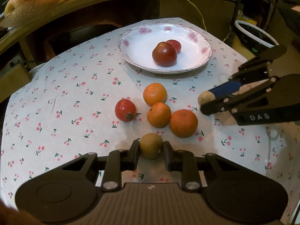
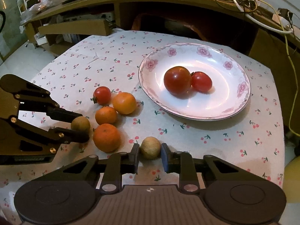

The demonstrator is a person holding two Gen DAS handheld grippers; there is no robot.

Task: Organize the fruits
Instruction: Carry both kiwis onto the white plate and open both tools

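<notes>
Brown-skinned fruit, left: the left gripper [image 1: 151,147] pinches a small round brownish-green fruit [image 1: 151,145], a pad pressed to each side; the fruit seems to sit on the cherry-print tablecloth [image 1: 65,97] at the near edge of the loose cluster, though contact is hard to tell.
Pale fruit, right: the right gripper [image 2: 150,148] pinches a paler, tan round fruit [image 2: 150,147] the same way, just beside the largest orange [image 2: 106,137].
Step in hand: both grasps look made, neither fruit plainly lifted; I judge this the start of carrying two small fruits off to be sorted.
Plate: a white flowered plate [image 2: 234,105] lies beyond the cluster and holds two red tomatoes [image 2: 177,80], touching each other.
Still loose: three oranges and one red tomato [image 1: 125,109] lie close together on the cloth, between the grippers and the plate.
Next move calls for: a straight lift before any sideways travel, since the largest orange sits near both held fruits and could be nudged; where these brown fruits belong I cannot tell.
Pose: both grippers slant steeply down toward the cloth, side by side, fingers pointing toward the plate.
Risk: round, small fruit held only at its sides may roll out if the grip slackens.
</notes>
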